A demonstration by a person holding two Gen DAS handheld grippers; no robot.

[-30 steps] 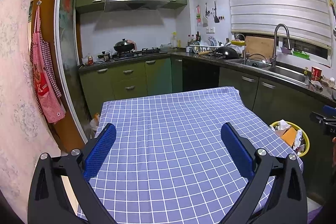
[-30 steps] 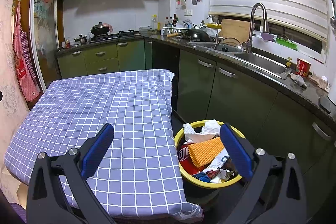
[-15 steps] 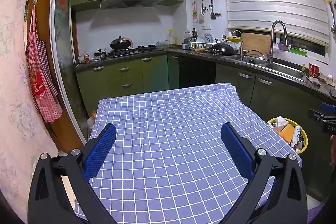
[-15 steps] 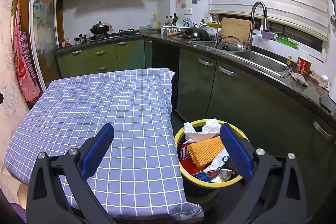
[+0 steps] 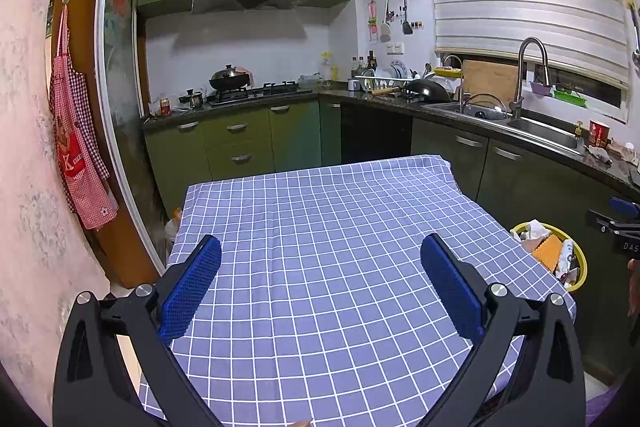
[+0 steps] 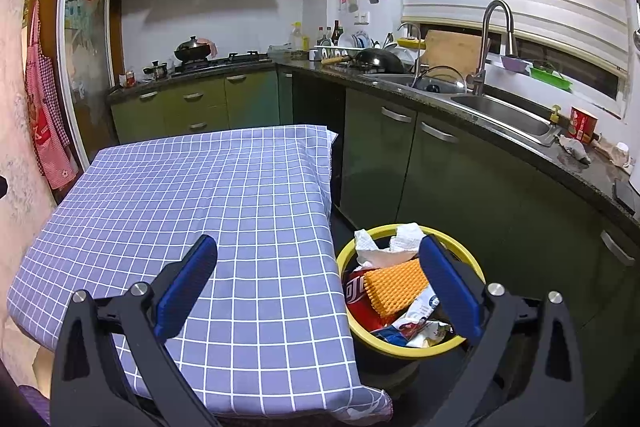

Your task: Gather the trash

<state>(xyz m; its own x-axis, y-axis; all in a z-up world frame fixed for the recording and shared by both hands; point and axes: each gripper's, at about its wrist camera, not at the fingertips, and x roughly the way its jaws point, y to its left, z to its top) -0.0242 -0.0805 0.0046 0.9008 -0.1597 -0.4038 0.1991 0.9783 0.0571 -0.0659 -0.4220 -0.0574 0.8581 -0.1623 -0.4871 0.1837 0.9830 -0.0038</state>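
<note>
Beside the table's right edge, on the floor, sat the round yellow-rimmed trash bin [image 6: 408, 349], already holding crumpled white paper [image 6: 390, 247], an orange ridged sponge-like piece [image 6: 394, 287], a red can [image 6: 356, 291] and printed wrappers [image 6: 416, 323]. Next to the bin, the blue-and-white checked tablecloth [image 6: 200, 195] showed nothing on it in either view. You held your right gripper [image 6: 318, 281] over the bin-side edge of that cloth, its jaws apart and empty, with one blue pad above the bin. You kept your left gripper [image 5: 320, 285] over the middle of the cloth, farther from the bin, equally spread and empty. By my reading, the collecting looked finished or nearly so; your next move called for scanning around the bin for leftover scraps.
</note>
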